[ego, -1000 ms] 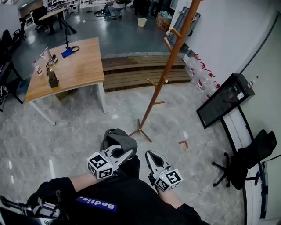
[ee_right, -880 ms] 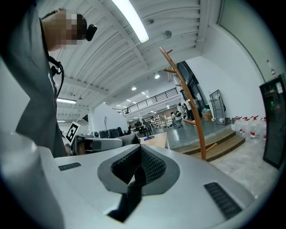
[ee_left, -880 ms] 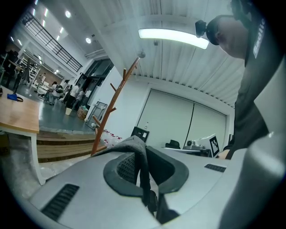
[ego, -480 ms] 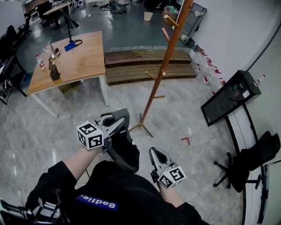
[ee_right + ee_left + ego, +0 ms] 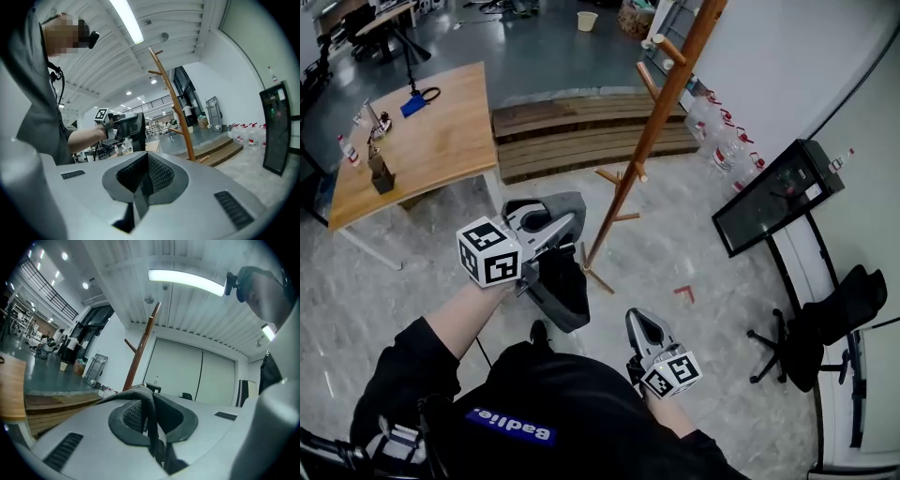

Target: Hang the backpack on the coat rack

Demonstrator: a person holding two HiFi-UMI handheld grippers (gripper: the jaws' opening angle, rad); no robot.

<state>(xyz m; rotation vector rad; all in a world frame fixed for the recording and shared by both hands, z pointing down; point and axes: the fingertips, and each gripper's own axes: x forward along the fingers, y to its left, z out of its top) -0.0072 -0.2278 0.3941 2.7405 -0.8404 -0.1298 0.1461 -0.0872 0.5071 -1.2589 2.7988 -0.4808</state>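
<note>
At the far left a wooden counter [image 5: 441,131] carries a few bottles and small items, with low wooden steps [image 5: 581,136] behind it. The left tool [image 5: 569,223] is held out level at the end of a black sleeve, its marker cube facing up. Its jaws are clenched on a dark strap [image 5: 149,427] of the backpack [image 5: 558,291]; the left gripper view shows that strap pinched between the pads. The grey-and-black backpack hangs below the tool, clear of the floor, just to the left of the coat rack [image 5: 652,131] and level with its lower pegs, resting on none of them. The rack's brown pole rises to the right of the backpack, with short pegs angled off it at several heights and splayed feet on the pale stone floor. Lower and to the right, close to the person's body, the right tool [image 5: 635,321] points forward with its jaws closed together on nothing. Beyond it, clear water bottles [image 5: 727,145] stand along the white wall, then a dark screen [image 5: 769,197] on a stand, and a black chair [image 5: 834,319] at the far right.
</note>
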